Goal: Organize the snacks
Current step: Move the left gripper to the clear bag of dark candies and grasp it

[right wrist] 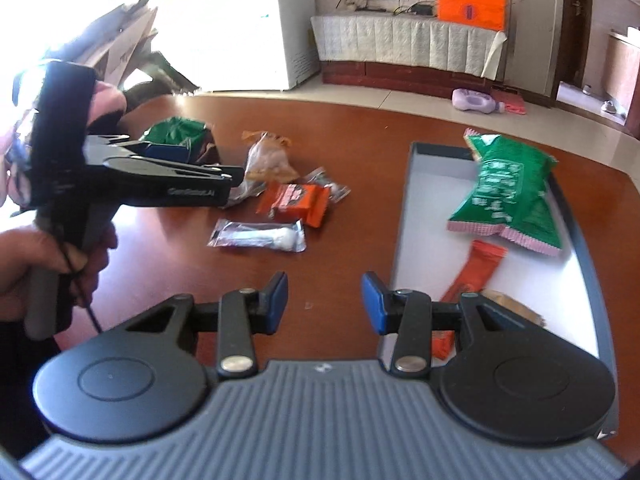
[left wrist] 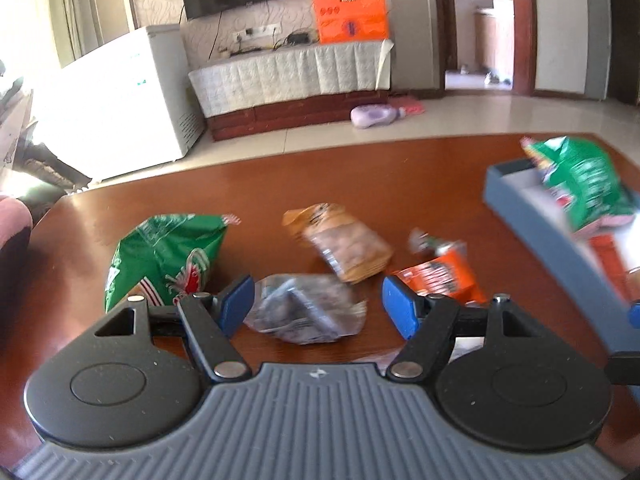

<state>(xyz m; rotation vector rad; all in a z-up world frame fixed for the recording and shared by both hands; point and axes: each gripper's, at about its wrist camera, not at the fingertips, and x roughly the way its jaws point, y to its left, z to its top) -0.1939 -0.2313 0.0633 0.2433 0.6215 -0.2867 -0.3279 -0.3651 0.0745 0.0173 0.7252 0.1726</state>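
Note:
Loose snacks lie on the brown table (left wrist: 100, 248): a green bag (left wrist: 168, 256), a tan packet (left wrist: 340, 240), an orange packet (left wrist: 440, 276) and a crumpled clear packet (left wrist: 308, 308). My left gripper (left wrist: 318, 306) hovers open just above the clear packet, pads apart from it. In the right wrist view, a hand (right wrist: 60, 248) holds the left gripper (right wrist: 236, 174) over the pile, near a clear packet with a white bar (right wrist: 260, 236). My right gripper (right wrist: 325, 305) is open and holds nothing, beside the grey tray (right wrist: 432, 200). The tray holds a green bag (right wrist: 508, 196), an orange stick (right wrist: 476, 272) and a half-hidden tan packet (right wrist: 516, 308).
The tray's wall (left wrist: 540, 232) stands close on the left gripper's right. Beyond the table's far edge are a white chest freezer (left wrist: 120, 96), a covered TV stand (left wrist: 288, 76) with an orange bag (left wrist: 350, 10), and a purple bottle (left wrist: 376, 116) on the floor.

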